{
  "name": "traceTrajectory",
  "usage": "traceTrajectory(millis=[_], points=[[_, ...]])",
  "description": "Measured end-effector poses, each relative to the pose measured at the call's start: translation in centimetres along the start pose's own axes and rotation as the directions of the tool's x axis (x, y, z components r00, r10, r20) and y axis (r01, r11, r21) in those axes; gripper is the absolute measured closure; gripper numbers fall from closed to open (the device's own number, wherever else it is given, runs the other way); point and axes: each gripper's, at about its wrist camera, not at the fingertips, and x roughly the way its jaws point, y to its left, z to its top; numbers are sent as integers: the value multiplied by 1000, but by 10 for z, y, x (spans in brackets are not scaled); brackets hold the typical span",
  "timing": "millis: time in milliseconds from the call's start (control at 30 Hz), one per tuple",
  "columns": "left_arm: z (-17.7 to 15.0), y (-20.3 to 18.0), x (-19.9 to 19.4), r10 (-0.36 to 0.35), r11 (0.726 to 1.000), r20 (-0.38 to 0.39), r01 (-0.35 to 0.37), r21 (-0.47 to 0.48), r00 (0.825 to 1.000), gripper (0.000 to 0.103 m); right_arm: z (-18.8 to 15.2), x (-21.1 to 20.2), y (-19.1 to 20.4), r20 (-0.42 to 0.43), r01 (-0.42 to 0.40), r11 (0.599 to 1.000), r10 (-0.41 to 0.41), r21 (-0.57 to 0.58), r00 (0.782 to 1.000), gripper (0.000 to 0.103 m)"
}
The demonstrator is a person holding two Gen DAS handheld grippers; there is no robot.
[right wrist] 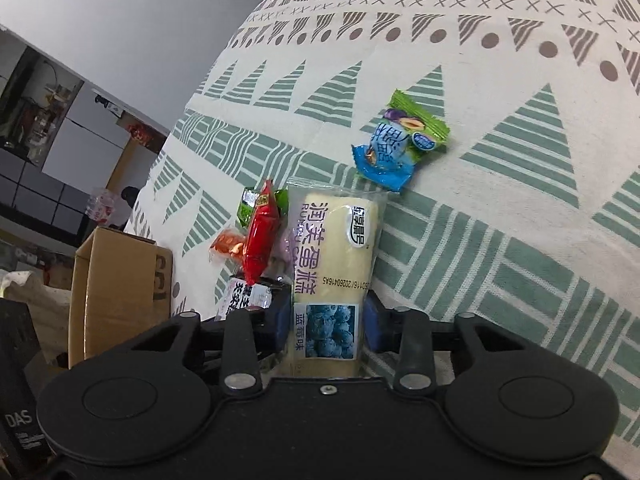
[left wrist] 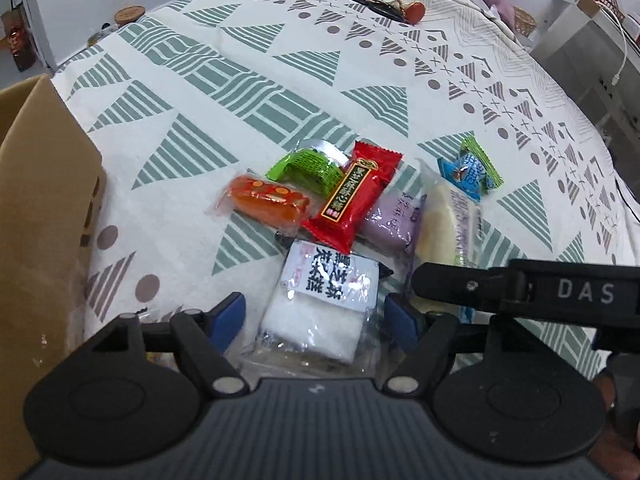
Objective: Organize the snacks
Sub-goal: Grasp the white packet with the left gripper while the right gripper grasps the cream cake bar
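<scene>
Snacks sit in a loose pile on a patterned tablecloth.

Left wrist view: the left gripper hangs over a white pack with black lettering. Its blue pads stand on either side of the pack with a gap each side, so the jaws are open and nothing's gripped. Past the white pack lies a red pack, leaning on a green one, with an orange one to the left and a purple one to the right. Right of those is the pale cake pack, and a blue-green candy sits just beyond it. A cardboard box stands at the left edge of the table. The right gripper's black body pokes in from the right, over the near end of the cake pack.

Right wrist view: the right gripper has the cake pack between its blue pads, which press on both sides of the near end with the blueberry picture. So its jaws are closed on the cake pack, which still looks to be lying on the cloth. The candy is just past its far end, the red pack stands to its left, and the box is further left.
</scene>
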Motion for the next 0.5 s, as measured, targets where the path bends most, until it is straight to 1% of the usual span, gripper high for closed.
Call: traceTrajectory(millis=[67, 167, 233, 333, 400, 467, 500], points=[[0, -1, 1, 16, 1000, 3, -16, 1, 1000, 29, -1, -1, -1, 3, 3, 1000, -3, -1, 1000, 68], [0, -2, 1, 43, 999, 5, -43, 14, 999, 36, -1, -3, -3, 7, 12, 1000, -12, -3, 1000, 68], [0, -2, -1, 62, 998, 8, -63, 19, 998, 49, -1, -5, -3, 11, 27, 1000, -27, -15, 1000, 68], [-1, 0, -4, 61, 998, 10, -61, 10, 998, 54, -2, -3, 3, 14, 59, 997, -58, -57, 998, 64], [-1, 1, -8, 57, 998, 13, -56, -3, 998, 54, -4, 1, 10, 15, 75, 992, -74, -102, 997, 57], [-2, 3, -12, 50, 999, 12, -50, -20, 999, 55, -5, 4, 17, 19, 101, 984, -100, -144, 995, 57], [-3, 4, -14, 49, 998, 12, -49, -27, 999, 55, -6, 4, 19, 19, 111, 982, -109, -155, 994, 59]])
